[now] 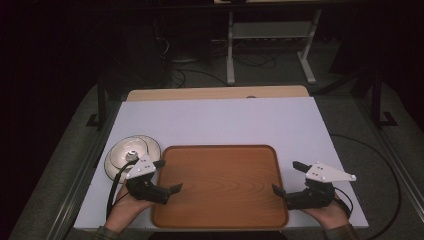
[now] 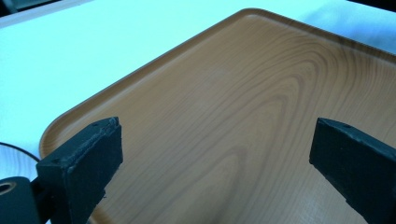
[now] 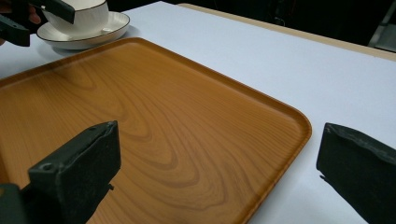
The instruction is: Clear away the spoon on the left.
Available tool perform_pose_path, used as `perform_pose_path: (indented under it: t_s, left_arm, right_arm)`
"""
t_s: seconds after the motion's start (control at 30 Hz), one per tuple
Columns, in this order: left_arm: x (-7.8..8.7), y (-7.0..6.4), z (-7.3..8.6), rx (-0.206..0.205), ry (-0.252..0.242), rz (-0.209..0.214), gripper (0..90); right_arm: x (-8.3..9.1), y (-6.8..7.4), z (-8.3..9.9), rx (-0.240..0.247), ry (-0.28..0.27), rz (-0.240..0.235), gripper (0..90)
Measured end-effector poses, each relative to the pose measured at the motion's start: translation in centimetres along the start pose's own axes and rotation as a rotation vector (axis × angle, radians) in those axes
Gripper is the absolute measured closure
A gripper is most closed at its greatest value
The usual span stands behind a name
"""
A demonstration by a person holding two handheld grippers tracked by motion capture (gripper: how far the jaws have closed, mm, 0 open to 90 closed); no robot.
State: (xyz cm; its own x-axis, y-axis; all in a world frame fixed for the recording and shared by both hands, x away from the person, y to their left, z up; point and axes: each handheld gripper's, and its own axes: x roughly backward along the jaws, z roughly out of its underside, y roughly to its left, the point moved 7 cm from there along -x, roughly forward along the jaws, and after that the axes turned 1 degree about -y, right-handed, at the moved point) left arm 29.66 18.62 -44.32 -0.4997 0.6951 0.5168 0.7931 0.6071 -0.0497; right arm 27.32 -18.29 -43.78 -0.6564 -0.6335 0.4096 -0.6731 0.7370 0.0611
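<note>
Grippers flank the wooden tray (image 1: 220, 185) lying flat on the white table (image 1: 225, 122); the left gripper (image 1: 167, 176) sits at its left edge and the right gripper (image 1: 285, 177) at its right edge, both with jaws spread wide and holding nothing. This looks like the approach before a two-handed lift; next each needs to straddle the tray's rim and close evenly, keeping clear of the cup and saucer (image 1: 131, 152) just beside the tray's far left corner.
</note>
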Motion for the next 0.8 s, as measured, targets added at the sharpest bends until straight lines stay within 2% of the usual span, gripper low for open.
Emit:
perform_pose_path:
  t_s: [0.1, 0.17, 0.2, 0.23, 0.43, 0.47, 0.53, 0.8]
  left_arm:
    - [0.0, 0.0, -0.1, -0.004, -0.007, -0.001, 7.8]
    - [0.1, 0.1, -0.2, -0.002, -0.005, 0.001, 7.8]
    - [0.2, 0.1, -0.2, 0.000, -0.009, -0.003, 13.8]
    - [0.2, 0.1, -0.2, 0.000, -0.009, -0.003, 14.1]
    - [0.3, 0.2, -0.2, 0.021, 0.006, 0.006, 22.8]
    - [0.2, 0.3, -0.2, 0.025, 0.010, 0.007, 27.7]
    - [0.3, 0.4, 0.0, 0.030, 0.014, 0.013, 30.5]
    - [0.9, 1.1, 0.1, 0.062, 0.022, 0.012, 56.7]
  right_arm:
    - [0.0, 0.0, 0.1, -0.001, 0.001, 0.000, 0.0]
    - [0.1, 0.0, 0.1, -0.002, 0.000, -0.001, 0.0]
    - [0.1, -0.1, 0.1, -0.001, -0.002, -0.002, 0.0]
    - [0.1, -0.1, 0.1, -0.001, -0.002, -0.002, 0.0]
    - [0.1, -0.1, 0.2, -0.002, 0.002, -0.001, 0.0]
    - [0.1, -0.1, 0.3, 0.000, 0.003, -0.001, 0.0]
    - [0.1, -0.1, 0.3, -0.002, 0.005, -0.003, 0.0]
    - [0.1, -0.2, 0.3, -0.009, 0.002, -0.001, 0.0]
